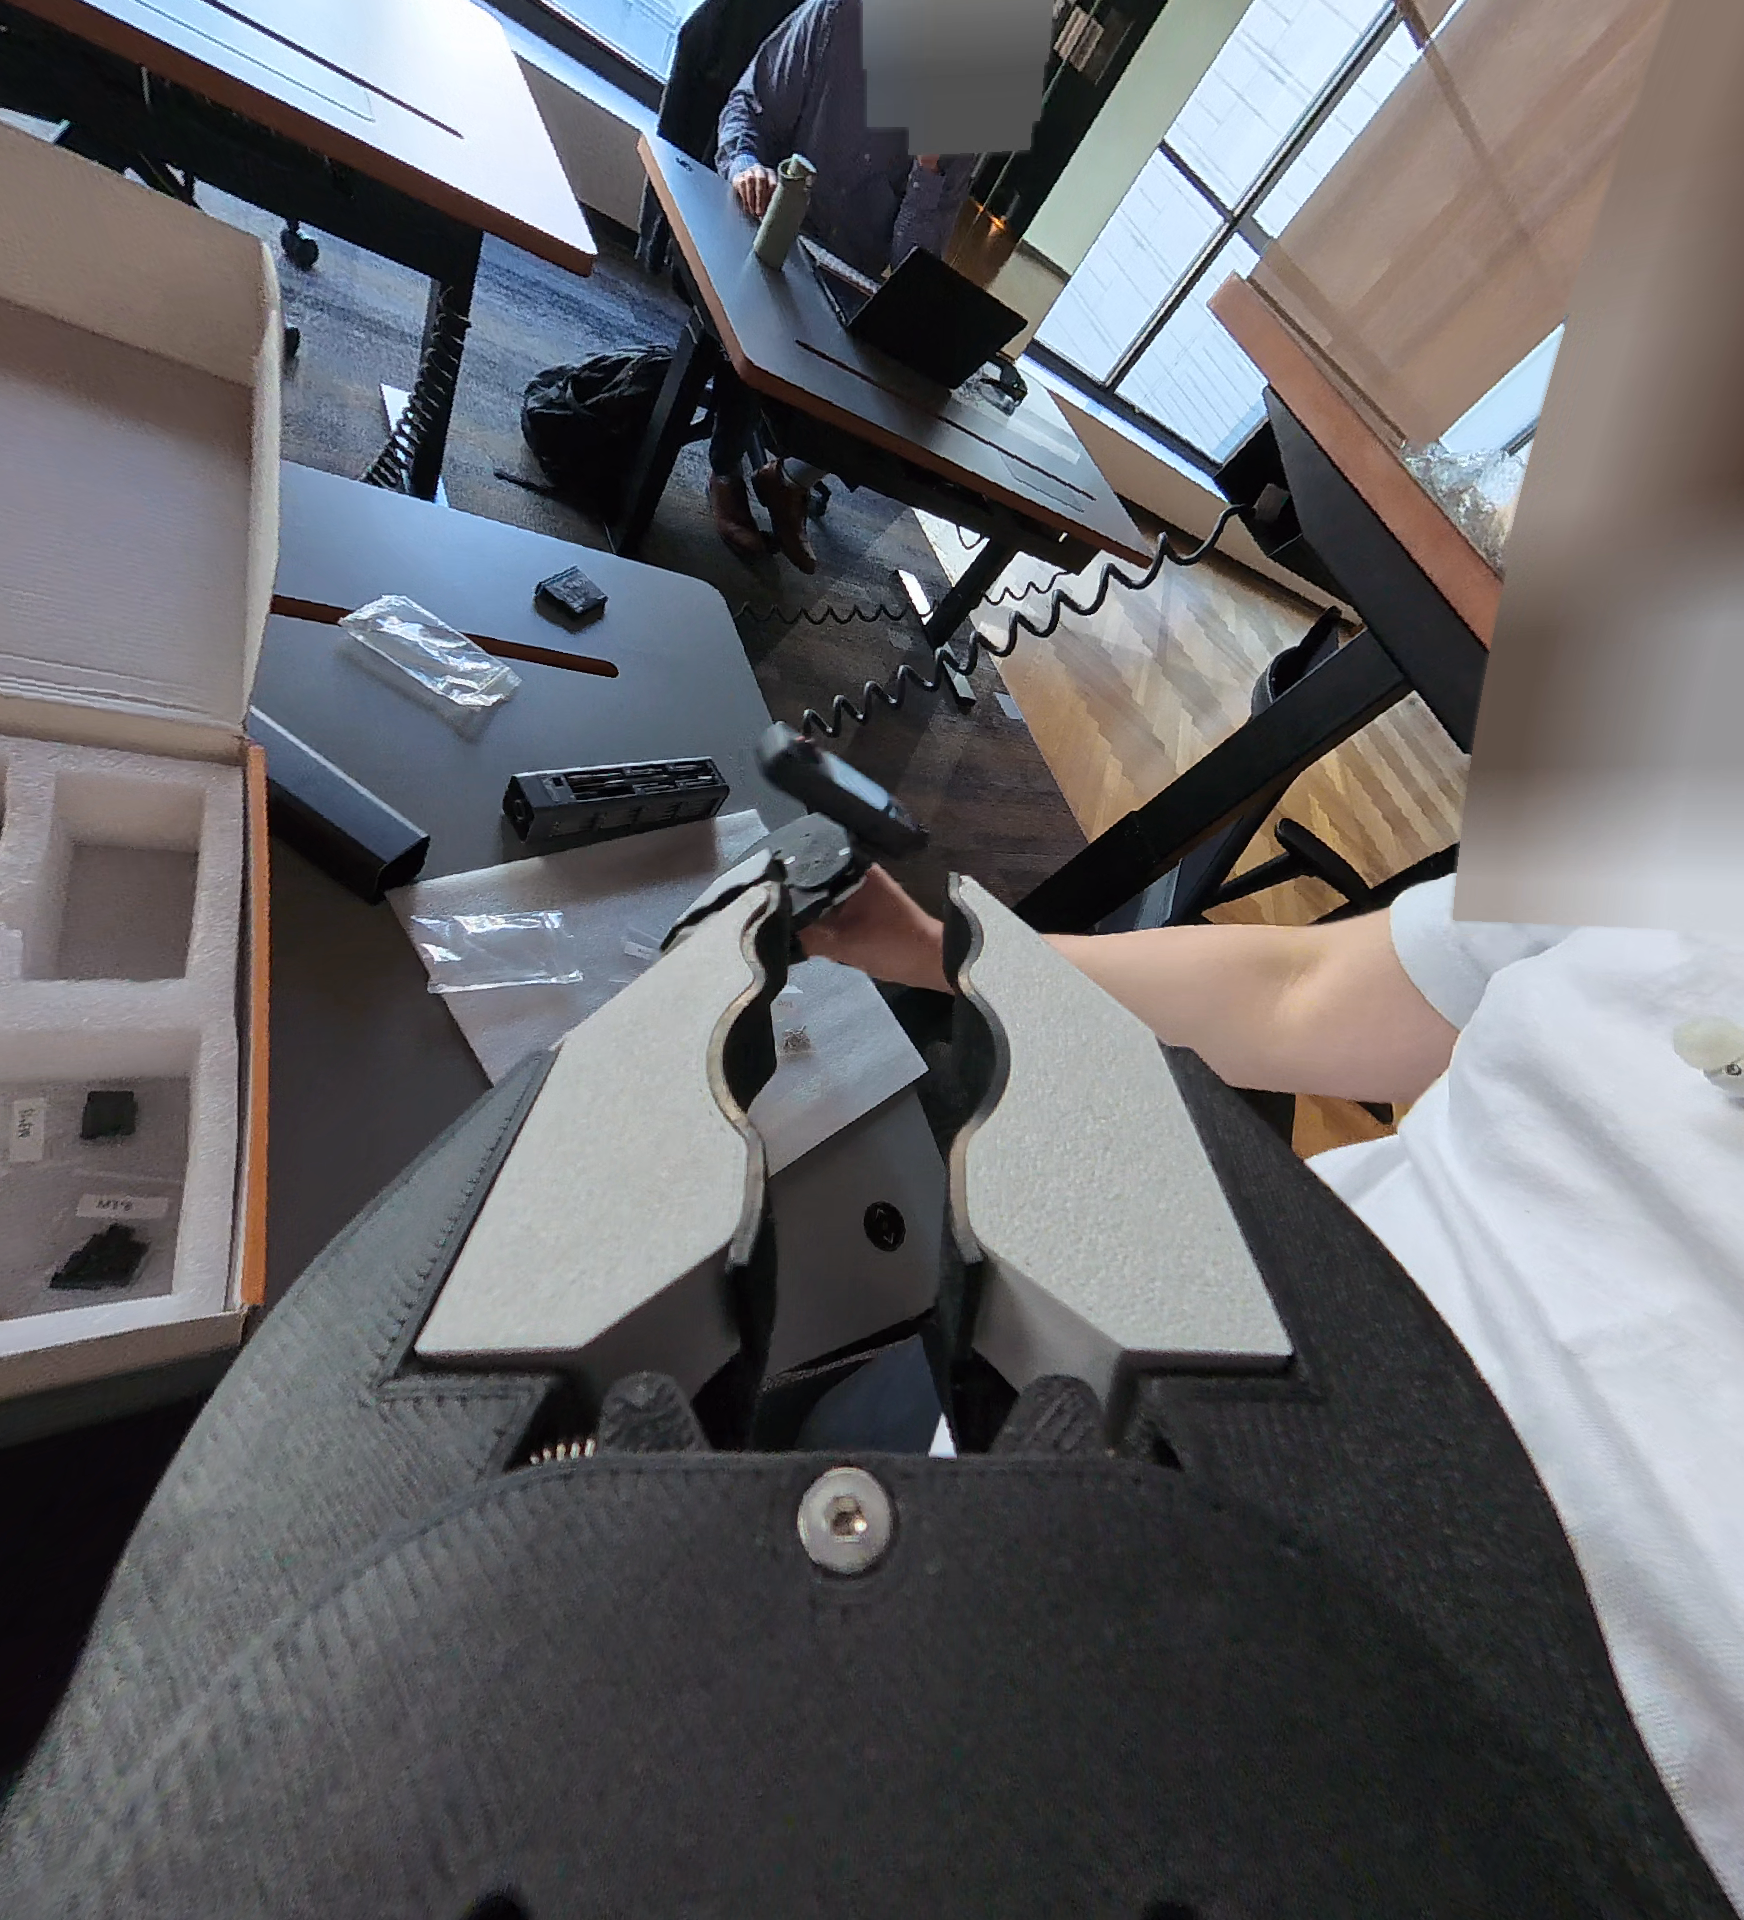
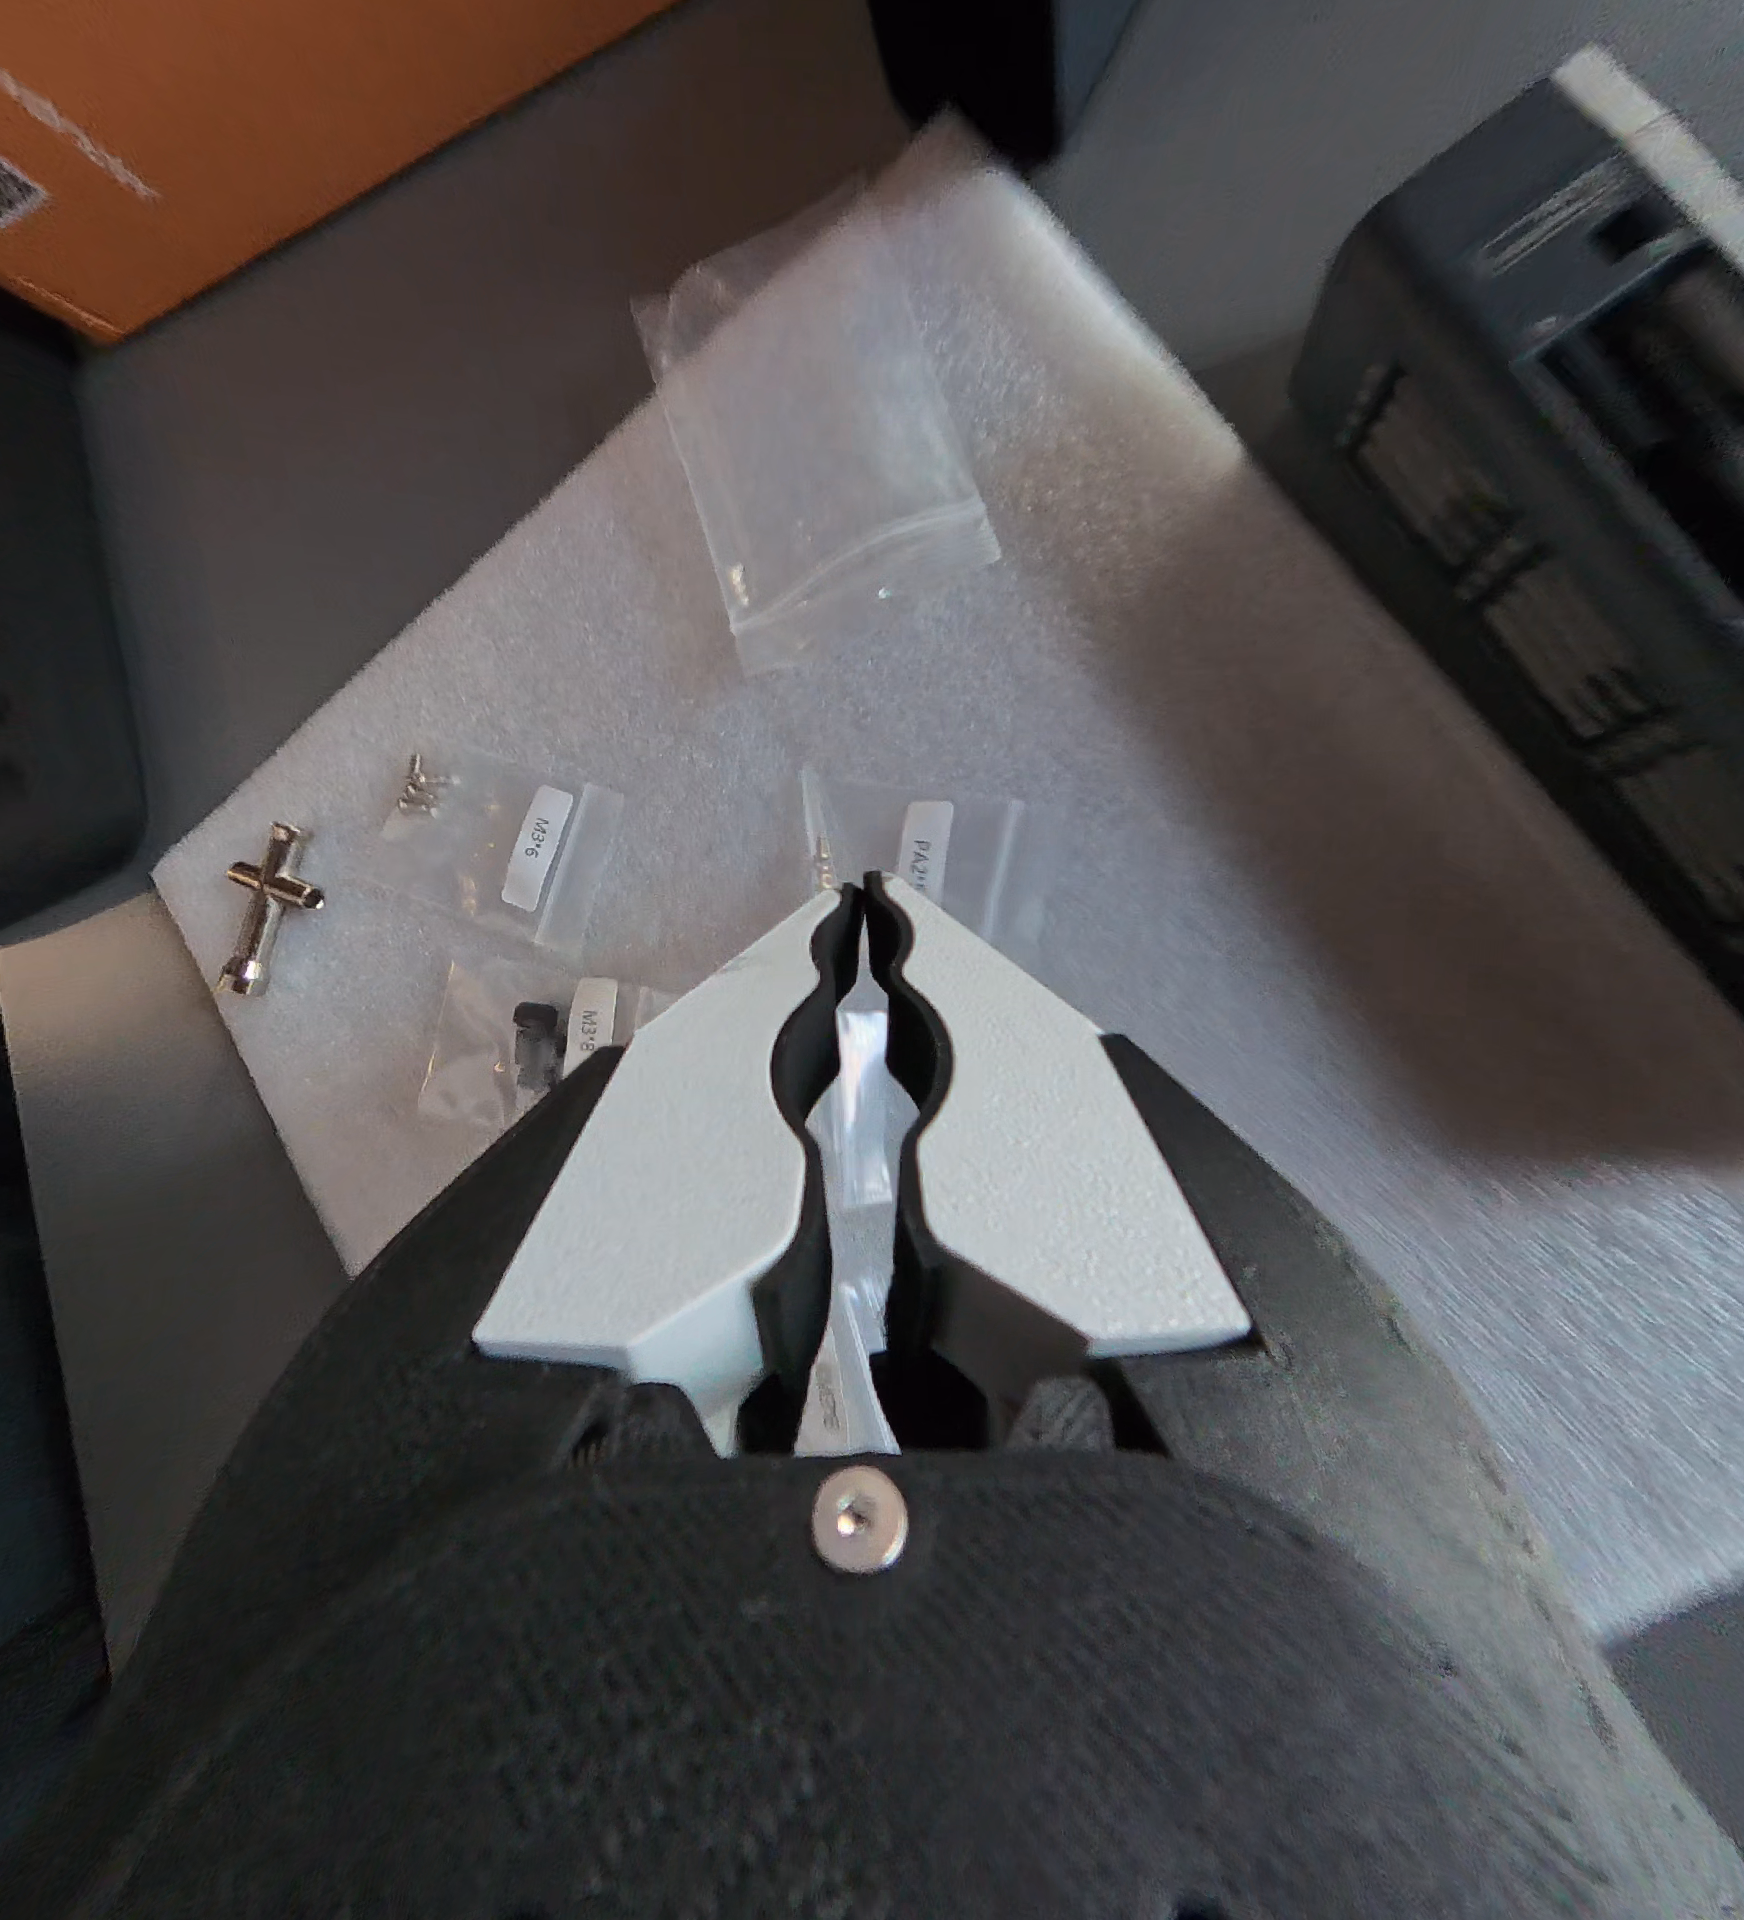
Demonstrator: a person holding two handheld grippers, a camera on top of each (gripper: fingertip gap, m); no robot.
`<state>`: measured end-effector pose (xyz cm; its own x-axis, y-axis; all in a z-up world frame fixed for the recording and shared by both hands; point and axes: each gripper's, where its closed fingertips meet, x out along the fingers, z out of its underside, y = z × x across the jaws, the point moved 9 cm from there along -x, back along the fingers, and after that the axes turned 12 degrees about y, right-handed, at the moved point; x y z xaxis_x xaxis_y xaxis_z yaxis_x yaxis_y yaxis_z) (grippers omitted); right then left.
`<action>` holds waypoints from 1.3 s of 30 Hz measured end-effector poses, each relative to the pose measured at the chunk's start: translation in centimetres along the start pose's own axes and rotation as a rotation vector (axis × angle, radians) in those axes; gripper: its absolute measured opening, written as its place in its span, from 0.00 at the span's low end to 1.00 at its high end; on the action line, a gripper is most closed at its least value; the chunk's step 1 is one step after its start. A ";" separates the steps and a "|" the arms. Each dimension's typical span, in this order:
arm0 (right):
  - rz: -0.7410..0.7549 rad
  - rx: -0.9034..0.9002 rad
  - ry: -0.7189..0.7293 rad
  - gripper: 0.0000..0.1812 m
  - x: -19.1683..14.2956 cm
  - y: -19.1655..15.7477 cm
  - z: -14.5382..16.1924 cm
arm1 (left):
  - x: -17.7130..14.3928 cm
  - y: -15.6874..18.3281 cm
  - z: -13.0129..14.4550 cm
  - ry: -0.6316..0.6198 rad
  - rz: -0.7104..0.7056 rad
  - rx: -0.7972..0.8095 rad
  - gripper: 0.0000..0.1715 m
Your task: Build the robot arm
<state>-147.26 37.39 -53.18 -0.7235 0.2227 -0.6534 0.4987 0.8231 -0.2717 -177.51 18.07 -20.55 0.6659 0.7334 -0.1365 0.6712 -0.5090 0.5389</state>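
My left gripper is open and empty, held above the dark desk near a person's forearm. That hand holds my right gripper low over a white foam sheet. In the right wrist view my right gripper is shut, its tips together at the corner of a small clear labelled bag on the foam sheet. A tiny screw lies just beyond the tips. More clear plastic shows under the fingers.
On the foam lie a metal cross wrench, two more labelled screw bags and an empty clear bag. A black tool case lies to the right. An open foam-lined box stands at the left. The left gripper's tips are roughly 45 centimeters from the right gripper's.
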 end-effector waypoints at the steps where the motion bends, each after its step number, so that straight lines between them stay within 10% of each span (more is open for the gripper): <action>1: 0.029 0.003 0.038 0.00 -1.3 0.1 -0.4 | -0.3 -0.1 0.0 0.007 -0.006 -0.005 0.16; 7: 0.093 0.060 0.208 0.08 -7.2 -2.4 0.7 | -2.0 -1.3 -0.2 0.049 -0.032 -0.018 0.16; 16: 0.167 0.094 0.142 0.10 -0.6 -10.2 4.1 | -2.5 -3.6 -2.3 0.076 0.031 0.008 0.17; 28: 0.171 -0.161 0.426 0.24 5.7 -19.4 -13.8 | -8.9 -14.3 -4.5 0.074 -0.062 0.212 0.31; 39: 0.392 -0.079 0.268 0.25 10.6 -24.5 -15.6 | -15.6 -28.9 -5.4 -0.120 -0.005 0.389 0.38</action>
<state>-174.58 27.78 -42.40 -0.5908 0.6429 -0.4875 0.7284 0.6849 0.0205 -209.06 23.80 -29.54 0.6799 0.6905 -0.2467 0.7325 -0.6549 0.1860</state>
